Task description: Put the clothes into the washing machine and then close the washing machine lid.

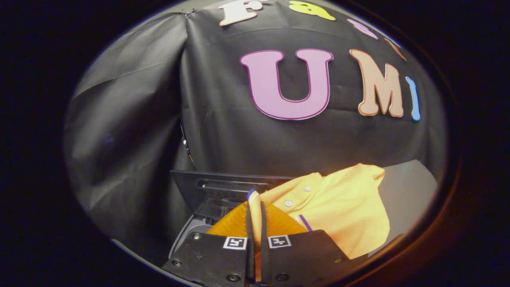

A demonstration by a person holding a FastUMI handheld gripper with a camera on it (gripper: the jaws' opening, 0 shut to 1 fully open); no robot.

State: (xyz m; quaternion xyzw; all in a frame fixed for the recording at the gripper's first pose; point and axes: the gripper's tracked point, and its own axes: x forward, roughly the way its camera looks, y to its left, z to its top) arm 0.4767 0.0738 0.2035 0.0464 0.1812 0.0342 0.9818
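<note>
My gripper (255,207) is shut on the orange-yellow shirt (342,203), with a fold of its cloth pinched between the two fingers (250,235). The shirt has white buttons and a dark purple trim. It hangs from the fingers and spreads to the right, draped over a grey surface. Just beyond and left of the fingers stands the washing machine's dark lid (223,187), raised upright. Below it a bit of the machine's pale grey rim (187,235) shows.
The booth's black cloth wall (131,131) rises close behind the machine and folds around on the left. A grey flat surface (406,191) lies to the right under the shirt.
</note>
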